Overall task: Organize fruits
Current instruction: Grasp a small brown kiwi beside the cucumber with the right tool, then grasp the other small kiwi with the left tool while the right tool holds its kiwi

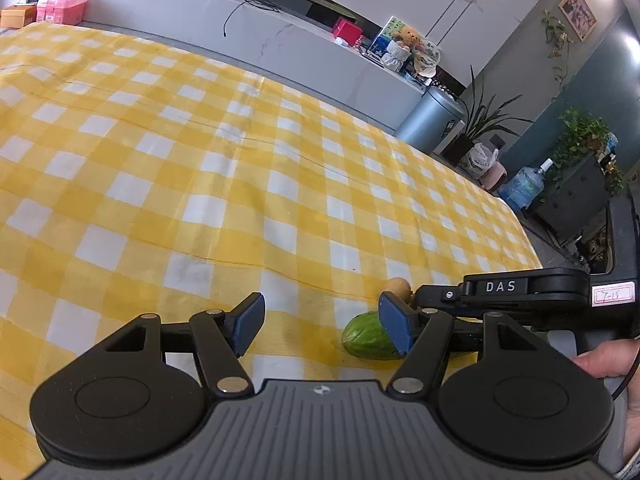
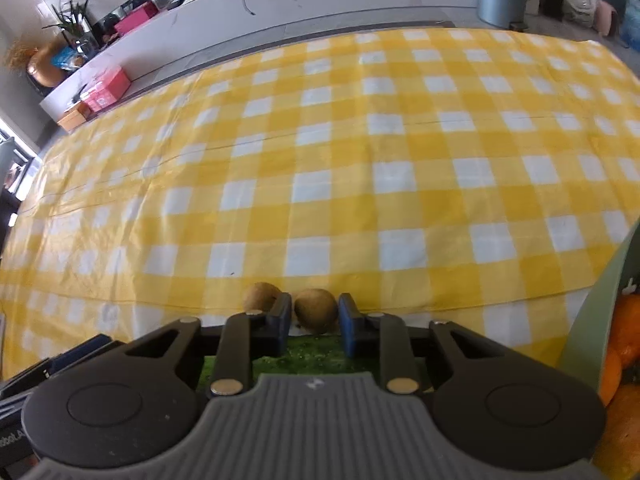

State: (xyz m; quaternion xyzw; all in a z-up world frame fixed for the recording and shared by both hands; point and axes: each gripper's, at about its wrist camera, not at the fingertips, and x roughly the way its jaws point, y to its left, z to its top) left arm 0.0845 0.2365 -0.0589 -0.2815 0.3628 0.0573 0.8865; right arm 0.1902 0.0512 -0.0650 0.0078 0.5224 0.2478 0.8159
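Two hand-held grippers are working at the near edge of a table draped in a yellow-and-white checked cloth (image 2: 360, 184). The right gripper (image 2: 314, 318) is clenching its blue pads on a brown kiwi (image 2: 316, 310), which is sitting between its fingers close to the near edge; a second kiwi (image 2: 260, 296) is lying just beside the left finger, outside the grip. Below the fingers a green cucumber (image 2: 320, 354) is showing, lying crosswise nearer still to that edge. At the table's right side, the pale green rim of a bowl (image 2: 588, 320) is rising, with oranges (image 2: 628, 332) piled inside.

The left gripper (image 1: 320, 322) is hanging over the cloth with its jaws spread and nothing between them, bare checks showing in the gap. From its view the cucumber's end (image 1: 366, 338) is peeking out beside its right pad, with a kiwi (image 1: 398, 288) behind it and the other gripper's body crossing at right.

The whole far stretch of the cloth, out to its back edge and far corners, is lying open.
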